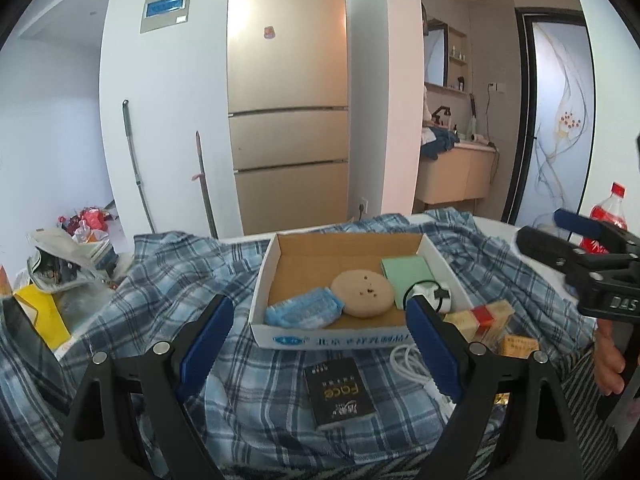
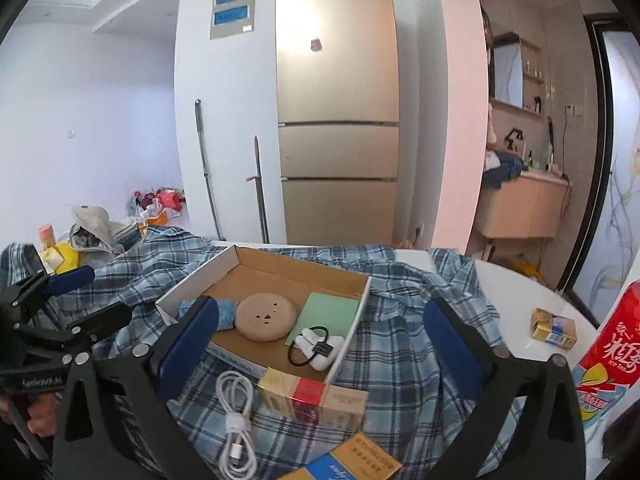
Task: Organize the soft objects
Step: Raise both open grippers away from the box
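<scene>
A shallow cardboard box (image 1: 264, 280) (image 2: 356, 320) sits on a blue plaid cloth (image 1: 256, 380) (image 2: 404, 344). It holds a folded blue mask (image 1: 304, 312) (image 2: 227, 312), a round tan sponge (image 1: 362, 294) (image 2: 265, 317), a green pad (image 1: 408, 274) (image 2: 330, 310) and a white item with a black hair tie (image 1: 430, 296) (image 2: 318, 346). My left gripper (image 1: 318, 340) is open and empty, just before the box. My right gripper (image 2: 320, 340) is open and empty over the box's near corner; it also shows in the left wrist view (image 1: 560, 236).
On the cloth lie a black "Face" pack (image 1: 340, 392), a white coiled cable (image 2: 236, 420) (image 1: 412, 364), yellow-red cartons (image 2: 312, 398) (image 1: 484, 316) and an orange-blue pack (image 2: 348, 460). A red ice tea bottle (image 2: 608, 360) (image 1: 606, 216) and a small gold pack (image 2: 554, 328) stand at the right.
</scene>
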A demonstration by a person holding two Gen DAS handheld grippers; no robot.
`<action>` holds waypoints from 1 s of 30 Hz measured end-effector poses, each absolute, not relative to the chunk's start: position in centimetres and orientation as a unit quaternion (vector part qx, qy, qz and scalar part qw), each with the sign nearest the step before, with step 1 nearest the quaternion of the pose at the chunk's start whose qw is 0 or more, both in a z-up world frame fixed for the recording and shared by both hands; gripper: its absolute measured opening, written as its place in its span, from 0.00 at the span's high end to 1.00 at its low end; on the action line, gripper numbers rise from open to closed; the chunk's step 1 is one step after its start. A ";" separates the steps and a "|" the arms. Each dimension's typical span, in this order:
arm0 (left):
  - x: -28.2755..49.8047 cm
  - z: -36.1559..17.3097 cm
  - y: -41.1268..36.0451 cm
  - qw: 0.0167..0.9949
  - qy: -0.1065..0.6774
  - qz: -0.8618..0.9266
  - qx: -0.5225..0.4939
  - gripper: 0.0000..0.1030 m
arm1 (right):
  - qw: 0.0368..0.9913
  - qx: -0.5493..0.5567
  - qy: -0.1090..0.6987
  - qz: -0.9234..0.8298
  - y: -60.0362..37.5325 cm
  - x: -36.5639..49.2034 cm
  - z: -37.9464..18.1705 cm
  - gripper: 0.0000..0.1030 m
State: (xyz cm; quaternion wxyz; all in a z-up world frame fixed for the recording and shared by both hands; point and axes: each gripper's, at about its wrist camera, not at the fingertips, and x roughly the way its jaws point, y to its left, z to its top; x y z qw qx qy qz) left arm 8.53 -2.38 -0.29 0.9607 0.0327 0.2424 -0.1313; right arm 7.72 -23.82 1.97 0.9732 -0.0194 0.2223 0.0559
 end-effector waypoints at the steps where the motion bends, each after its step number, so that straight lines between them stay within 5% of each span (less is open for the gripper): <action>1: 8.5 -0.5 -2.5 0.960 0.245 -0.132 0.032 0.13 | 0.975 -0.024 0.216 0.054 -23.9 7.4 1.8 0.01; 27: 10.4 -3.8 -3.3 0.941 0.306 -0.141 0.026 0.11 | 0.978 -0.010 0.207 0.025 -25.5 7.2 -0.4 0.01; 30: 11.1 -4.8 -3.8 0.929 0.336 -0.149 0.034 0.23 | 0.977 -0.008 0.213 0.023 -25.6 7.4 -0.5 0.01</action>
